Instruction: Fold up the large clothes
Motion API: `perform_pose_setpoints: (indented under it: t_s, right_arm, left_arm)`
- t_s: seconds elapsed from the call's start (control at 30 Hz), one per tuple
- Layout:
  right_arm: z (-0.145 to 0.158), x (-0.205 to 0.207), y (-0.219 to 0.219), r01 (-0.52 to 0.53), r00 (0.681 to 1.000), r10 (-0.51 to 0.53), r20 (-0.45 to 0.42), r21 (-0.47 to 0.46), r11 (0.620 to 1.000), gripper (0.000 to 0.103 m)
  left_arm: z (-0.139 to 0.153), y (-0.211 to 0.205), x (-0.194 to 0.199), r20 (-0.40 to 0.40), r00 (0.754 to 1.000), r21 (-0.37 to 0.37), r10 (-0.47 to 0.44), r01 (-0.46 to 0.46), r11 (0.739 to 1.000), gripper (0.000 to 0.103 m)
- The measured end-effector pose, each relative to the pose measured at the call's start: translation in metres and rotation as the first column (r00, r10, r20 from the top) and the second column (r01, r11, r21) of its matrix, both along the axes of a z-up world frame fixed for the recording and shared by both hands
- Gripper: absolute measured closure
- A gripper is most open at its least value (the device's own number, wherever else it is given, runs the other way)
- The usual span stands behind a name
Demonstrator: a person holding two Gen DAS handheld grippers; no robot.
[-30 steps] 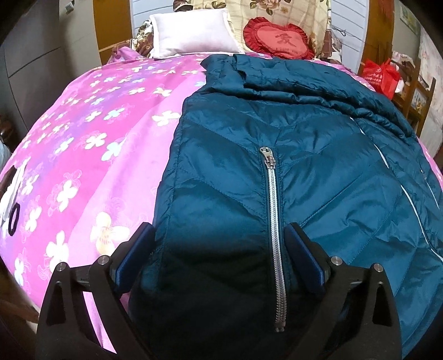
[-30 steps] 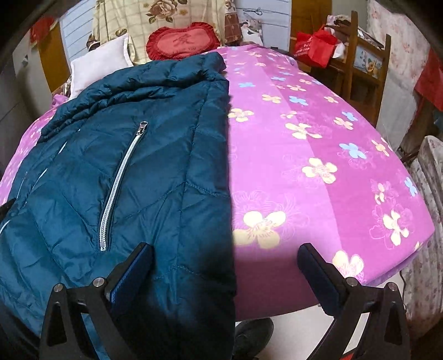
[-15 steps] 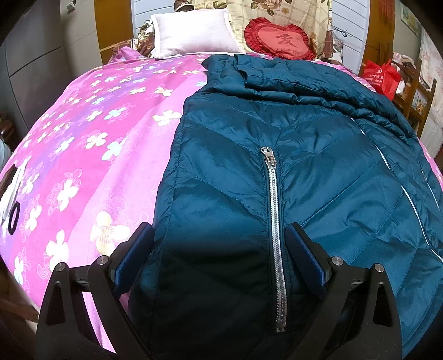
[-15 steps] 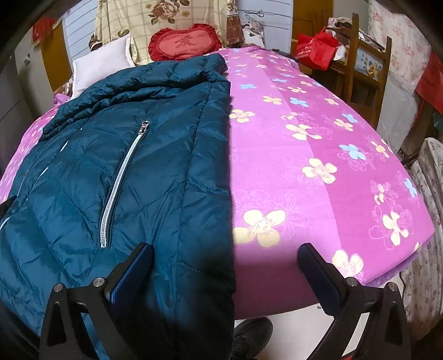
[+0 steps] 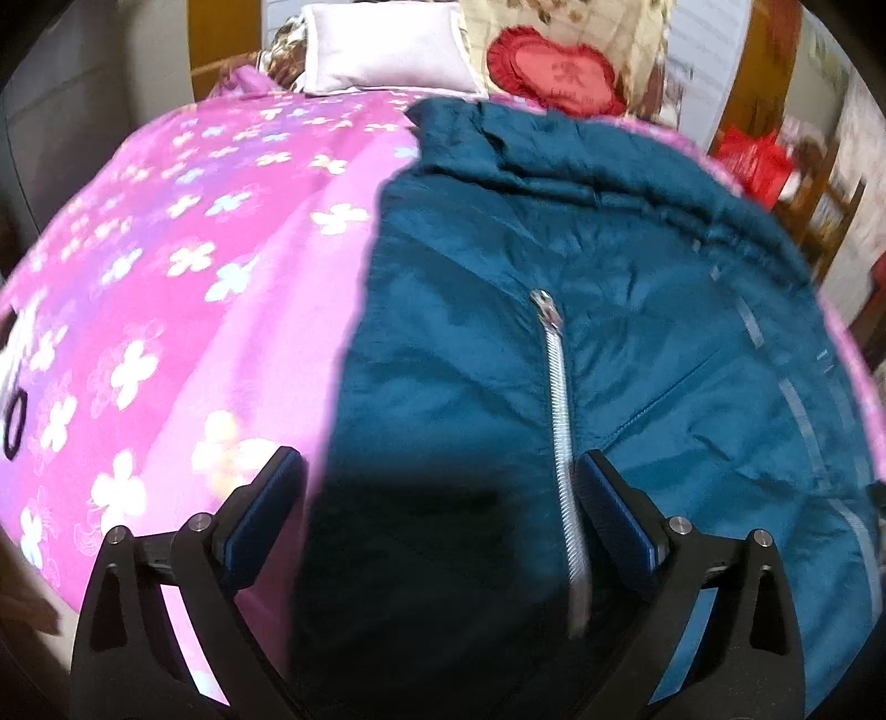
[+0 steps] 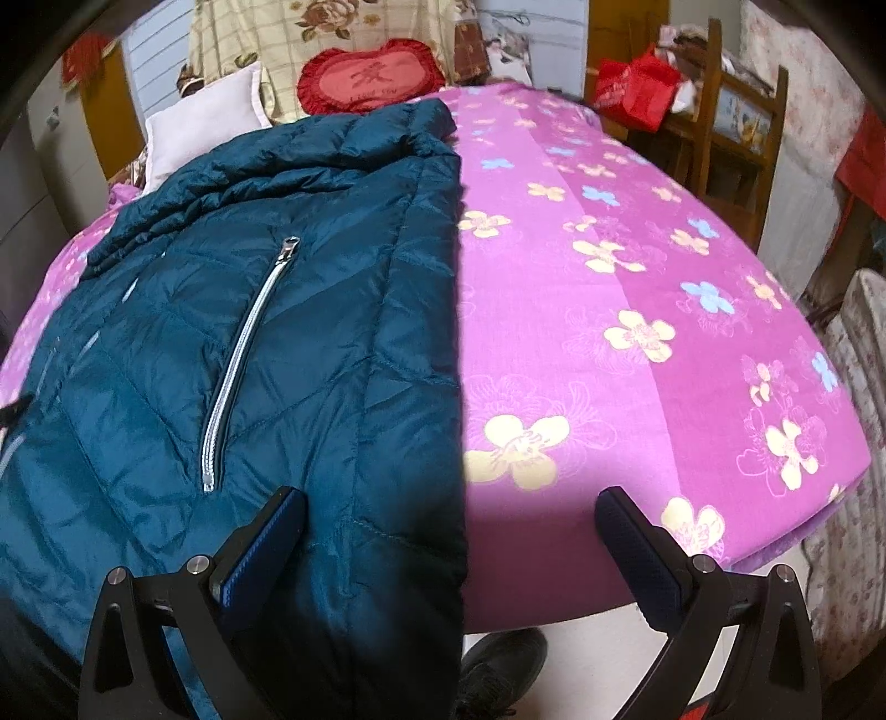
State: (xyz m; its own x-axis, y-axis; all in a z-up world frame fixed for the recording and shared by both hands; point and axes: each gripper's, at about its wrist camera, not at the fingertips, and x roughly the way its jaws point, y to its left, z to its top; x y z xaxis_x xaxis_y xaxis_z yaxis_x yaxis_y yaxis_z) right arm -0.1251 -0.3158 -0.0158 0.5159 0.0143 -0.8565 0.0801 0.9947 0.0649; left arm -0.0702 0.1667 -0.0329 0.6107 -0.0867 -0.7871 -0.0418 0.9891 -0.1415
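A large teal quilted down jacket (image 5: 581,332) (image 6: 266,343) lies flat on a pink flowered bed, collar toward the pillows and hem hanging over the near edge. Silver pocket zippers (image 5: 559,410) (image 6: 238,365) run down each front panel. My left gripper (image 5: 437,512) is open over the jacket's left hem corner, fabric lying between its blue pads. My right gripper (image 6: 449,545) is open over the jacket's right hem edge, its left pad above the fabric and its right pad above the bedspread.
The pink bedspread (image 6: 637,332) (image 5: 166,310) lies bare on both sides of the jacket. A white pillow (image 5: 382,50) and a red heart cushion (image 6: 368,77) sit at the head. A wooden chair with a red bag (image 6: 637,94) stands beside the bed. A dark shoe (image 6: 498,670) is on the floor.
The left wrist view has blurred and shifted slightly, the jacket moving down and left in it. The right view barely changed. Both grippers stay open.
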Motion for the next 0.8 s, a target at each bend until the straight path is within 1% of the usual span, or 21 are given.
perform_pose_setpoints:
  t_s: [0.03,0.07,0.13,0.17,0.23,0.3,0.33,0.4,0.5,0.53,0.57,0.63,0.67,0.7,0.73,0.77,0.8]
  right_arm:
    - [0.001,-0.002,-0.007,0.025,1.000,-0.025,0.007,0.016,1.000,0.000]
    - [0.002,-0.004,-0.010,0.034,0.999,-0.035,0.011,0.028,0.999,0.000]
    - [0.005,-0.012,-0.017,0.027,0.999,-0.030,0.025,0.082,0.996,0.000]
    - [0.004,-0.014,-0.017,0.018,1.000,-0.020,0.023,0.088,0.996,0.000]
    - [0.002,-0.023,-0.010,-0.023,1.000,0.022,0.016,0.047,0.999,0.000]
    - [0.001,-0.030,-0.007,-0.040,0.999,0.040,0.014,0.033,0.999,0.000]
    - [0.001,-0.033,-0.007,-0.041,0.999,0.040,0.014,0.039,0.998,0.000]
    - [0.001,-0.041,-0.010,-0.036,0.999,0.035,0.011,0.058,0.998,0.000]
    - [-0.003,-0.050,-0.014,-0.030,1.000,0.031,-0.008,0.111,0.993,0.000]
    - [-0.002,-0.052,-0.014,-0.032,0.999,0.033,-0.005,0.116,0.993,0.000]
    - [-0.001,-0.054,-0.014,-0.038,0.999,0.039,-0.001,0.123,0.992,0.000]
    - [-0.002,-0.058,-0.013,-0.056,0.998,0.056,0.000,0.156,0.986,0.000]
    - [-0.003,-0.058,-0.013,-0.060,0.998,0.061,-0.005,0.166,0.984,0.000]
    - [-0.005,-0.059,-0.013,-0.066,0.998,0.070,-0.011,0.186,0.980,0.000]
    - [-0.007,-0.060,-0.013,-0.075,0.997,0.080,-0.017,0.205,0.976,0.000]
    - [-0.008,-0.060,-0.013,-0.080,0.996,0.086,-0.021,0.215,0.973,0.000]
    - [-0.009,-0.061,-0.011,-0.090,0.995,0.098,-0.026,0.229,0.969,0.000]
  left_arm:
    - [0.003,0.008,-0.004,0.010,1.000,0.000,0.007,-0.007,1.000,0.004]
    - [0.006,0.025,-0.012,0.021,0.999,0.016,0.028,-0.028,0.999,0.004]
    - [0.007,0.044,-0.023,0.014,0.999,0.010,0.044,-0.045,0.999,0.004]
    - [0.005,0.055,-0.031,-0.007,0.999,-0.015,0.046,-0.046,0.999,0.004]
    - [0.000,0.060,-0.044,-0.027,0.999,-0.021,0.036,-0.037,0.999,0.004]
    - [-0.005,0.055,-0.060,-0.033,0.999,0.004,0.001,-0.001,1.000,0.004]
    - [-0.005,0.048,-0.070,-0.020,1.000,0.015,-0.015,0.015,1.000,0.004]
    - [-0.004,0.040,-0.082,-0.011,0.999,0.003,-0.051,0.051,0.999,0.004]
    - [-0.003,0.027,-0.101,0.007,0.993,-0.074,-0.115,0.115,0.991,0.004]
    - [-0.004,0.022,-0.105,0.011,0.991,-0.086,-0.134,0.134,0.987,0.004]
    - [-0.004,0.018,-0.107,0.017,0.989,-0.080,-0.150,0.151,0.985,0.004]
    - [-0.005,0.013,-0.110,0.033,0.986,-0.046,-0.164,0.166,0.985,0.004]
    - [-0.005,0.012,-0.111,0.034,0.985,-0.046,-0.170,0.172,0.984,0.004]
    - [-0.005,0.013,-0.111,0.034,0.984,-0.059,-0.177,0.179,0.982,0.004]
    - [-0.005,0.014,-0.112,0.027,0.981,-0.093,-0.193,0.195,0.976,0.005]
    - [-0.006,0.013,-0.114,0.015,0.978,-0.117,-0.210,0.210,0.971,0.009]
    - [-0.008,0.012,-0.114,0.001,0.976,-0.127,-0.216,0.214,0.968,0.012]
